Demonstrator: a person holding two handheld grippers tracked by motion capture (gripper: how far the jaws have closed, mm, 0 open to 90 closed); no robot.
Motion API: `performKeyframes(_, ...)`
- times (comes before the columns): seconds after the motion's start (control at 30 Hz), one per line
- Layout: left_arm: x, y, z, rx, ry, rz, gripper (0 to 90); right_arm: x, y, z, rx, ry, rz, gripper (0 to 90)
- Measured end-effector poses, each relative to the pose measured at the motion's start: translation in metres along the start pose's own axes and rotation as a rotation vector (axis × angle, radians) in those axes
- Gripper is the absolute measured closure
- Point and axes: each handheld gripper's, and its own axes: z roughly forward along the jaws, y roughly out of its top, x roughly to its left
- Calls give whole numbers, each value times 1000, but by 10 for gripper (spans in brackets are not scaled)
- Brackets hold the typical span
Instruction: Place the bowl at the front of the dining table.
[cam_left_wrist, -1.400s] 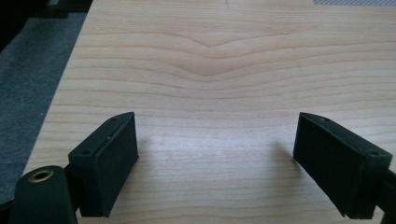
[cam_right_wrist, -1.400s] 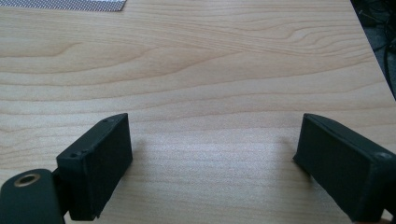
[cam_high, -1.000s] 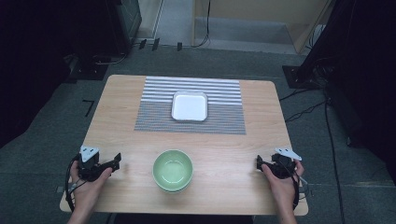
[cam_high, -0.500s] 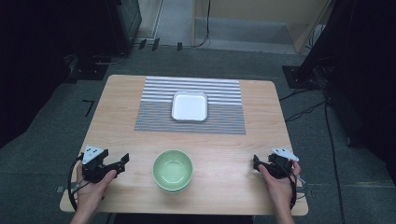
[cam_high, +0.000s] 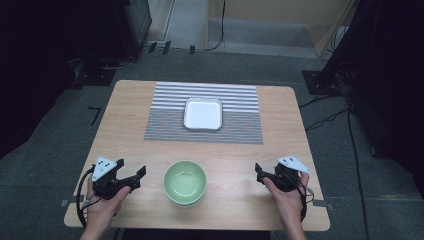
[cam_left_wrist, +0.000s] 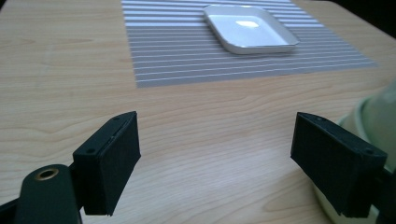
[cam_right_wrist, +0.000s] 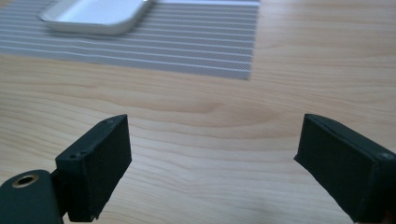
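Now | left gripper (cam_high: 138, 178) jaws wide | right gripper (cam_high: 261, 173) jaws wide | green bowl (cam_left_wrist: 373, 116) cut off at frame edge

A light wooden table (cam_high: 130, 130) carries a grey striped placemat (cam_high: 235, 112) on its far half, well ahead of both grippers, and a green bowl (cam_high: 185, 182) near its front edge, between the left gripper (cam_high: 134, 178) and the right gripper (cam_high: 262, 173).
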Motion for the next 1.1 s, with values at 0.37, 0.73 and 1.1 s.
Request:
performKeyframes(0.37,-17,2,-3,-8,-77,7,152,42,12,-12,-46,113,-48,93)
performKeyframes(0.73,-28,7,-3,-11,-128,-1,156,70,24,-18,-79,192,-86,93)
performKeyframes(1.1,-48,19,3,-1,-200,22,156,102,44,-20,-95,270,-117,94)
